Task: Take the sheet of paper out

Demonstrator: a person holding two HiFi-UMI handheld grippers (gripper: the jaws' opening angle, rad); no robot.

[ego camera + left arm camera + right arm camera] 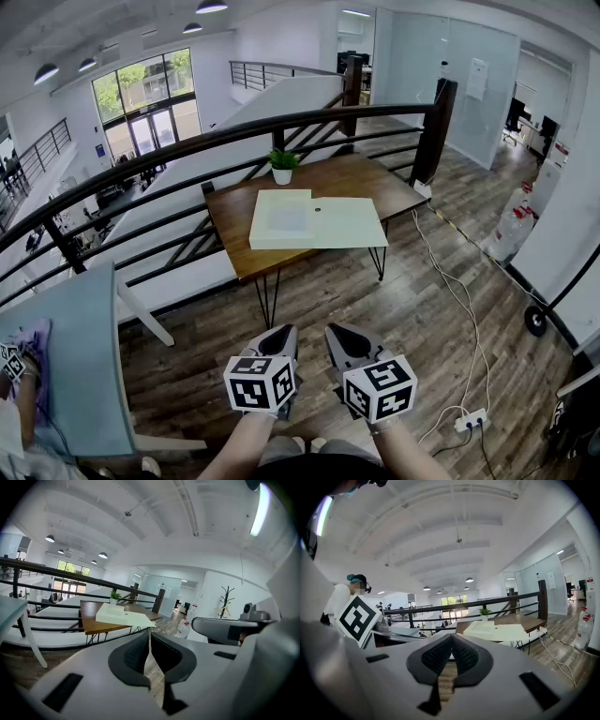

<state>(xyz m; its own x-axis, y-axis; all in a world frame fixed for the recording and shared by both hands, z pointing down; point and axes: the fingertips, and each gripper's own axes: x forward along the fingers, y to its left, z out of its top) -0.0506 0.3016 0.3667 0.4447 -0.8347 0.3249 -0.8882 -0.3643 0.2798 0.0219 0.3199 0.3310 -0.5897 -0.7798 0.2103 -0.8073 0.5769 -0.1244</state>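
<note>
My left tongs [284, 331] and right tongs [336, 330] sit side by side, well short of the surface [242, 255]. On it there's a flat box [281, 220] on the left, and the sheet of paper [354, 225] right up against it on the right. A potted plant [282, 167] sits behind them, and the railing [187, 145] runs past the far edge.

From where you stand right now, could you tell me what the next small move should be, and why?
Probably step forward to the wooden table: the paper lies there well out of reach, while the left gripper and right gripper hang low by the body, both jaws shut and empty.

The left tongs [284, 334] and right tongs [339, 334] sit side by side, jaws together.
</note>
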